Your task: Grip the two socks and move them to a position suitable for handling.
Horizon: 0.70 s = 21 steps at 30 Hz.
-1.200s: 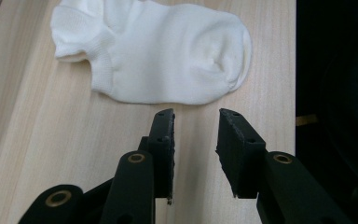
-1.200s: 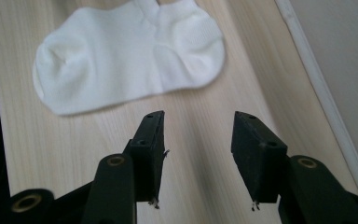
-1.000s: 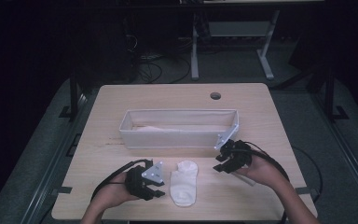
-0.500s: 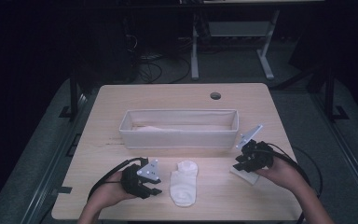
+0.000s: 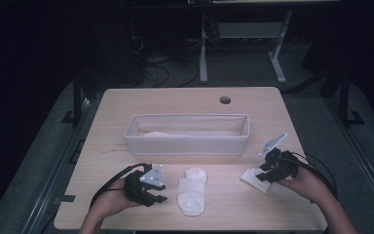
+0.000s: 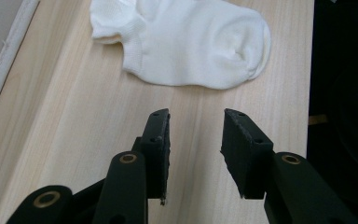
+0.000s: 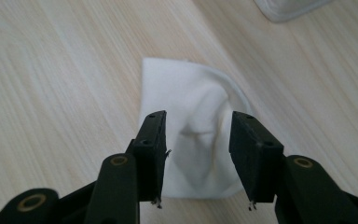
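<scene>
A white ankle sock [image 5: 192, 190] lies flat on the wooden table [image 5: 175, 102] near its front edge. My left gripper [image 5: 156, 195] rests just left of it, open, jaws pointed at the sock [image 6: 186, 42] with bare wood between them. A second white sock [image 5: 254, 178] lies at the front right. My right gripper [image 5: 265, 171] hovers over this sock [image 7: 200, 135], open, with one jaw on each side of the cloth and not closed on it.
A long white fabric bin [image 5: 187, 142] stands across the middle of the table, with pale cloth inside. A round cable hole [image 5: 225, 100] is near the far edge. Desk legs and cables stand on the dark floor beyond.
My right gripper has moved right and toward the front, away from the bin's corner, to the sock at the front right. The left gripper and the middle sock have barely moved.
</scene>
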Tool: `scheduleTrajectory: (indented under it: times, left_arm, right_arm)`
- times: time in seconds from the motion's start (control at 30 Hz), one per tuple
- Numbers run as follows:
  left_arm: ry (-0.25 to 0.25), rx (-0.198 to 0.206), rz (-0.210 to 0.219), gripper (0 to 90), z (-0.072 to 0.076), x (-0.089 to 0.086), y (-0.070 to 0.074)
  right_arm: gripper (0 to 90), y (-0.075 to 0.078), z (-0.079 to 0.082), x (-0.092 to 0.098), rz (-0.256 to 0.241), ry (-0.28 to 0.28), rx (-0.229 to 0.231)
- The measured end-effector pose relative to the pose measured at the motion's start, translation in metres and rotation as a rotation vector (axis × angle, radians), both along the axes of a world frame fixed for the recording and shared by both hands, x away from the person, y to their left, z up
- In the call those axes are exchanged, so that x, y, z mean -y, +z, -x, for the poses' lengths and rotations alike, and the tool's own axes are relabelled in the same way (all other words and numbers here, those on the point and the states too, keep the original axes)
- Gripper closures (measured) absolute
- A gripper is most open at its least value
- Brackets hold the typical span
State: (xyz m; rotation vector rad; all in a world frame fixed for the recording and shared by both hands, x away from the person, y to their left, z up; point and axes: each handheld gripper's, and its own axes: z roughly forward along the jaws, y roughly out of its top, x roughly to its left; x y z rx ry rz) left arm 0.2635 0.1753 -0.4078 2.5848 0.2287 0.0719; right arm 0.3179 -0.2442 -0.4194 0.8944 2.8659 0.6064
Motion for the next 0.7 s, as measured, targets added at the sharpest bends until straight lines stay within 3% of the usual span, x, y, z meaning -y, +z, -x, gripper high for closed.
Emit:
scheduleTrajectory:
  times: [0.43,0.63,0.7]
  left_arm:
    - [0.010,-0.002,0.012,61.1,-0.001,-0.005,0.001]
    - [0.015,-0.002,0.012,61.1,-0.002,-0.006,0.001]
    - [0.019,-0.002,0.019,61.1,-0.001,-0.007,0.001]
  right_arm:
    - [50.9,-0.022,0.001,-0.001,0.054,0.008,-0.015]
    - [54.9,-0.023,0.003,-0.004,0.074,0.014,-0.001]
    - [64.4,-0.022,0.005,-0.005,0.070,0.027,0.000]
